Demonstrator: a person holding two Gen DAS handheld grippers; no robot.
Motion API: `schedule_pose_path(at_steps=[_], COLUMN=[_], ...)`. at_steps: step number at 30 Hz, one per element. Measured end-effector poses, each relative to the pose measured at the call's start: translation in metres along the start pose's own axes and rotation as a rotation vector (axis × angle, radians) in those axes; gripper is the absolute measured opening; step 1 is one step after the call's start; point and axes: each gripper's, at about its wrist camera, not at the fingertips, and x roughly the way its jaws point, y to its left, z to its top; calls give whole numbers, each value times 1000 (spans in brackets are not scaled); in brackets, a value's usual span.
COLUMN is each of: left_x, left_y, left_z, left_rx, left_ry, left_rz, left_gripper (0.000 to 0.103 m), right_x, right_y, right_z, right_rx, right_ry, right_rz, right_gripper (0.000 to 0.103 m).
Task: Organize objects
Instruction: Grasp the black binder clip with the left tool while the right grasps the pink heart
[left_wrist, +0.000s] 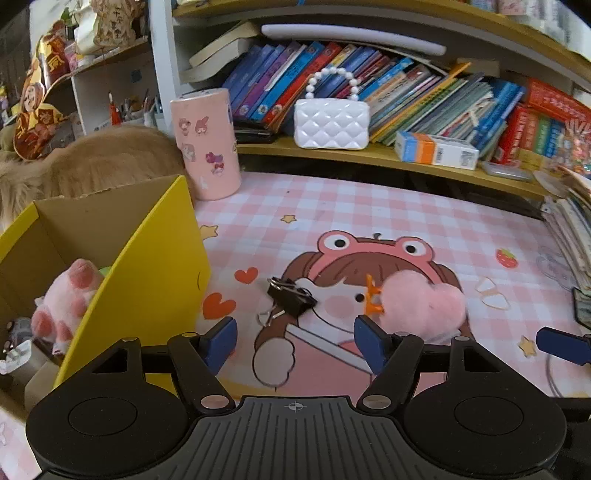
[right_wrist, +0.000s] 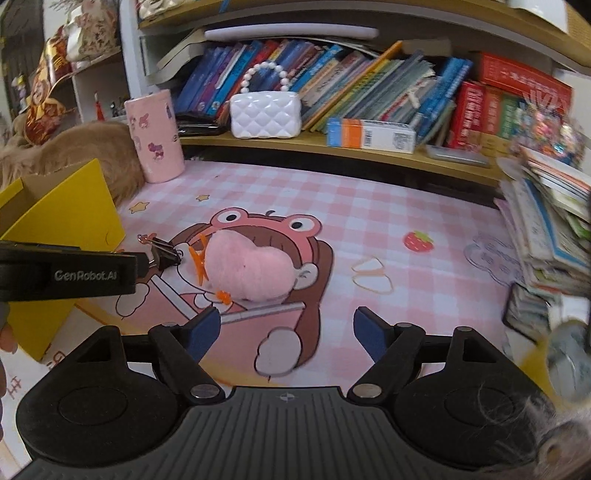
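Left wrist view shows a plush paw (left_wrist: 62, 299) already in the yellow box (left_wrist: 147, 266), while binder clip (left_wrist: 291, 297) and pink heart clip (left_wrist: 421, 306) lie on the desk (left_wrist: 369, 206), both grippers' fingers (left_wrist: 221, 341) (right_wrist: 371, 336) wide apart, empty.

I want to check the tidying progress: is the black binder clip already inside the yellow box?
No, the black binder clip lies on the pink checked mat, outside the yellow box.
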Motion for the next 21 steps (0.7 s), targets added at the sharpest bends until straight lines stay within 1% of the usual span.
schedule_pose_path(at_steps=[2,4,6,11,13,14,19,20,21], left_x=[9,17,24,40,48,51,72,75,79], left_y=[0,0,-1,2,2,2,-3,-3,-2], left_z=[4,7,10,16,18,19,18,17,17], left_rx=[-12,-17,-19,-38,-44,-45,-41,-44,-52], left_ry=[4,7,10,21,34,39,68,74,83], left_rz=[7,17,29,51,55,57,64,66,65], left_gripper=[71,71,71,70,64,64,62,61,60], right_x=[12,22,34,58,65,69,83,83,85], right_y=[1,2,4,9,10,11,13,12,11], right_z=[3,7,11,13,13,12,13,13,13], right_rx=[-23,-47,-67,-103,-116,-125,-128,-122,-119], right_ry=[-4,-6,-2,17,18,19,25,21,19], right_rz=[14,30,36,64,84,93,100,100,101], right_gripper=[84,89,91,91,91,91,87,84,75])
